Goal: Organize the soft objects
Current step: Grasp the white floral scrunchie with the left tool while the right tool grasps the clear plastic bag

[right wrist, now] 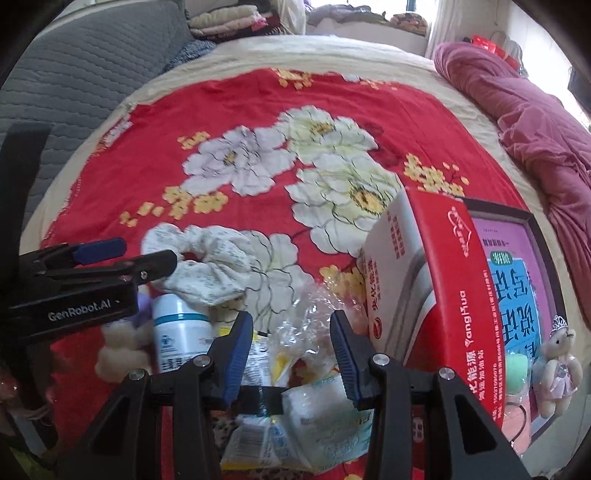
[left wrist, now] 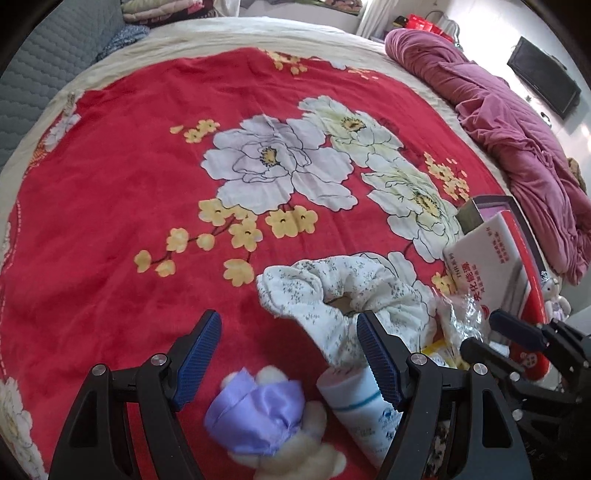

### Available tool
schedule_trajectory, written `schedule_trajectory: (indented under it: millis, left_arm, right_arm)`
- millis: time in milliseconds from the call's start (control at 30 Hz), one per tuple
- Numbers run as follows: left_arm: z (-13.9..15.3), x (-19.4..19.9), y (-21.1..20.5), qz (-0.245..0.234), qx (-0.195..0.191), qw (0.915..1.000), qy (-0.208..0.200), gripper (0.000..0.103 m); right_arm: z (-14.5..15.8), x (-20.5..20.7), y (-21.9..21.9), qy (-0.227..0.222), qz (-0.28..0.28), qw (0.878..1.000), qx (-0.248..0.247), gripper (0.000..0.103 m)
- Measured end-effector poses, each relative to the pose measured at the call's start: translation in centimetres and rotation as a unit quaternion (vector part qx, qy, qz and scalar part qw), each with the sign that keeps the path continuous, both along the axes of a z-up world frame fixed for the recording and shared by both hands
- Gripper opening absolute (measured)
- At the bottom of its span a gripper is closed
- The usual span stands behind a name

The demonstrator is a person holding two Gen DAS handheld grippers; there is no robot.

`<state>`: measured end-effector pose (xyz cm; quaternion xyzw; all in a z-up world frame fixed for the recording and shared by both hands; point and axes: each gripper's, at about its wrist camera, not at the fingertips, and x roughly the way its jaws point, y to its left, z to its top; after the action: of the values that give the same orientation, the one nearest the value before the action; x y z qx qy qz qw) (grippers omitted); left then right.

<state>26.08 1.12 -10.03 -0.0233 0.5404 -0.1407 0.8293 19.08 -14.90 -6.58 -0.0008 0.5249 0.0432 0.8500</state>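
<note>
Both grippers, left (left wrist: pixel 290 334) and right (right wrist: pixel 291 334), gape empty over the bedspread (left wrist: pixel 147 166); the bear (left wrist: pixel 273 424) lies beside the bottle (left wrist: pixel 358 406), scrunchie (left wrist: pixel 343 291) just beyond it

Bed, covered by a red floral blanket (left wrist: pixel 155 206) with cream border. Grey quilted headboard (left wrist: pixel 40 74) along its left edge. Crumpled maroon quilt (left wrist: pixel 517 136) along its right edge. Folded bedding stack (right wrist: pixel 229 18) beyond the far edge. Black wall-mounted screen (left wrist: pixel 543 88) on white wall, right. Daylit window (right wrist: pixel 417 9), far right corner.
</note>
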Motion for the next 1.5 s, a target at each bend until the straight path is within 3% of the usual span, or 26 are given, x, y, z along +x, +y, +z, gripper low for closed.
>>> schedule_trajectory:
  millis: [533, 667, 767, 833, 967, 1100, 1300, 1500]
  left_arm:
    - [-2.9, 1.9, -0.6, -0.002, -0.002, 0.9996, 0.030, 0.076]
    - [-3.2, 2.1, -1.0, -0.007, -0.004, 0.9994, 0.034, 0.066]
    - [-3.3, 2.2, -1.2, -0.011, -0.004, 0.9993, 0.036, 0.044]
    - [-3.4, 2.3, -1.4, -0.013, -0.002, 0.9992, 0.038, 0.040]
    - [-3.5, 2.2, -1.6, -0.019, -0.004, 0.9991, 0.039, 0.022]
    - [-3.4, 2.1, -1.8, -0.022, -0.008, 0.9990, 0.037, 0.013]
    - [-2.5, 1.7, -1.5, -0.027, -0.028, 0.9989, 0.027, 0.011]
    - [-0.3, 1.1, -0.6, -0.019, -0.042, 0.9989, 0.003, 0.011]
  right_arm:
    - [-3.2, 2.8, 1.0, 0.055, -0.059, 0.992, -0.102, 0.047]
    - [-3.9, 3.2, 1.4, 0.065, -0.056, 0.988, -0.126, 0.047]
    - [-4.5, 3.6, 1.8, 0.071, -0.054, 0.985, -0.145, 0.046]
    - [-4.6, 3.6, 1.9, 0.073, -0.055, 0.985, -0.149, 0.045]
    - [-4.1, 3.4, 1.4, 0.067, -0.059, 0.987, -0.131, 0.043]
    - [-3.2, 2.8, 0.8, 0.057, -0.060, 0.992, -0.094, 0.042]
    - [-1.5, 1.6, 0.1, 0.030, -0.052, 0.998, -0.010, 0.042]
    - [0.8, 0.2, 0.1, -0.013, -0.037, 0.999, 0.024, 0.042]
